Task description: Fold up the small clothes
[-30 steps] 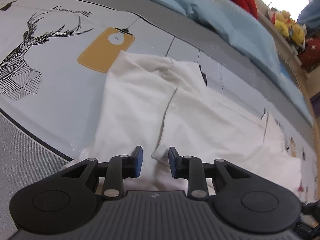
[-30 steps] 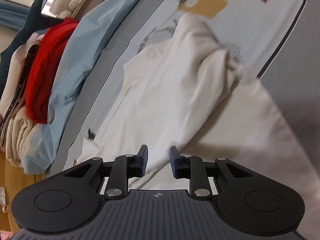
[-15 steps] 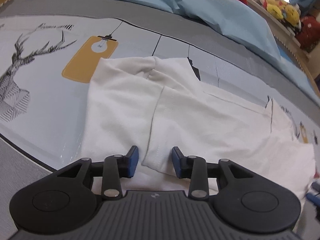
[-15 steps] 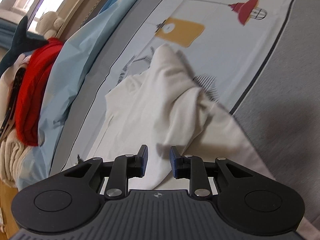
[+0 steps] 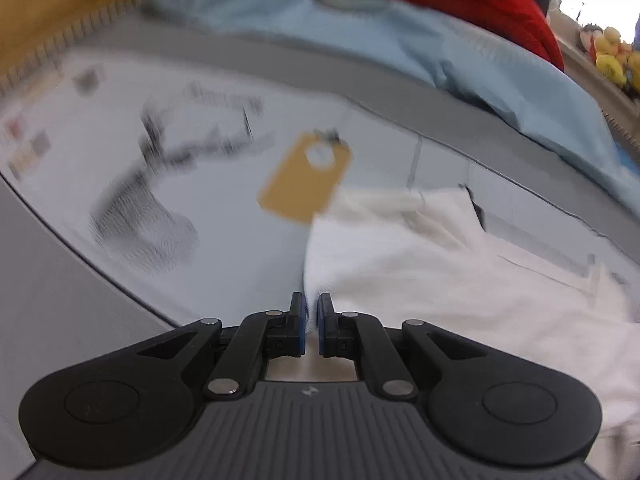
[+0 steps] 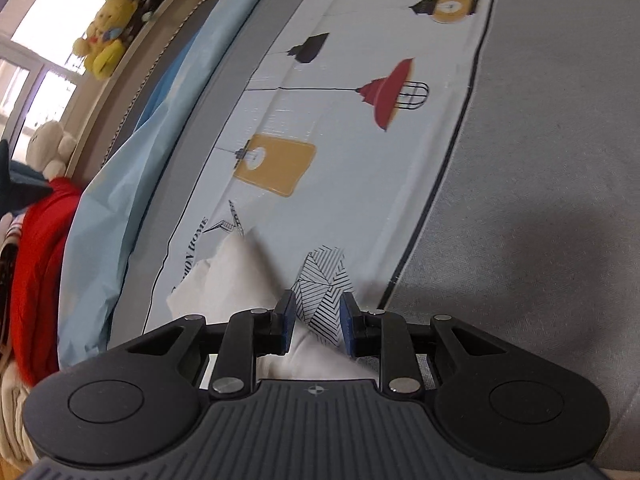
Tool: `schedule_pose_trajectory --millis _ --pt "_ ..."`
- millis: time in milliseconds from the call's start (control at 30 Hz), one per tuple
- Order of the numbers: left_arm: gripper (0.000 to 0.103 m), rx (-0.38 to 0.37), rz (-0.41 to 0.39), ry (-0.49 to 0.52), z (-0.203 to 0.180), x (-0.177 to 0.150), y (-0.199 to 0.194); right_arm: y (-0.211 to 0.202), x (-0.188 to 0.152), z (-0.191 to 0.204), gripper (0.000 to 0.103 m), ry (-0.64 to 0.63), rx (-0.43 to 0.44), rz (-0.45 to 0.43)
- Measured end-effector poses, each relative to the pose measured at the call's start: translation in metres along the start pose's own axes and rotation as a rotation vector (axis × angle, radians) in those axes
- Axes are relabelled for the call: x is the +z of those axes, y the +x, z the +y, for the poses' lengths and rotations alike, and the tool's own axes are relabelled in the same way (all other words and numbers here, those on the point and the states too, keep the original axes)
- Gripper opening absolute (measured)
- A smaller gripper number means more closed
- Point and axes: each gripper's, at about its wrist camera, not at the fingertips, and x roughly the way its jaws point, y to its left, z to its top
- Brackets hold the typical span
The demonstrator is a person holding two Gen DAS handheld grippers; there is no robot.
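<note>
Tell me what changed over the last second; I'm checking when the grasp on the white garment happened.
The left gripper went from jaws apart over the white cotton garment to shut on its edge, and its view swung sideways, blurring. The right gripper slid along the patterned bed sheet, so less garment shows ahead of it. Its jaws stayed partly apart, with white cloth between them.

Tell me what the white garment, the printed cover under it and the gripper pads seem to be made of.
White garment: likely soft matte cotton knit; it drapes and creases, with a stitched hem.
Printed pale cover: looks like a smooth woven sheet, flat lamp prints, faint sheen.
Blue pads on the right gripper: probably rubber or foam, dull; the black arms look like hard plastic.
</note>
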Motion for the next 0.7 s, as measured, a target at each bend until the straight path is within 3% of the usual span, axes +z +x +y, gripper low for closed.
schedule_pose_trajectory --millis 333,567,700 --pt "0.006 -0.026 -0.012 0.008 -0.003 0.003 -0.004 0.016 -0.031 0.02 0.026 -0.015 0.05 0.092" --pt "0.006 -0.038 -0.014 0.009 0.0 0.004 -0.005 0.039 -0.049 0.018 0.037 0.055 0.058 0.224" --pt "0.006 -0.044 -0.01 0.012 0.002 0.005 -0.003 0.042 -0.05 0.018 0.037 0.062 0.056 0.214"
